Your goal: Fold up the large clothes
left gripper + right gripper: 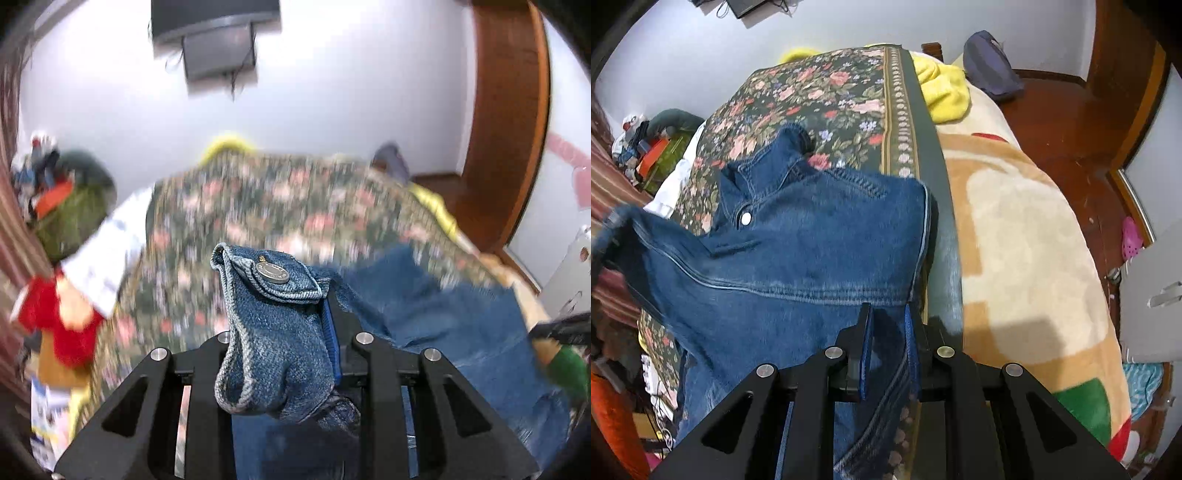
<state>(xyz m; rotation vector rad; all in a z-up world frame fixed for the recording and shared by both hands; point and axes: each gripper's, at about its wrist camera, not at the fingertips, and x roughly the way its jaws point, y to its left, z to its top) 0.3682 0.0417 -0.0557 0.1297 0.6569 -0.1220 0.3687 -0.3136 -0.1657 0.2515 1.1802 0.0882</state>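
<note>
Your left tool (280, 332) pinches a buttoned cuff of the denim jacket (798, 251) at lower centre; your right tool (888, 354) clamps its hem. The jacket hangs over the floral bedspread (820, 96), mid-lift; next, probably spread it flat.

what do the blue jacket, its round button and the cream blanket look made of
Blue denim jacket: cotton-like denim, faded along its stitched seams. Round silver button: probably metal, with a dull shine and embossed rim. Cream and tan blanket: plush fleece by its fuzzy, matte nap, likely synthetic.
</note>
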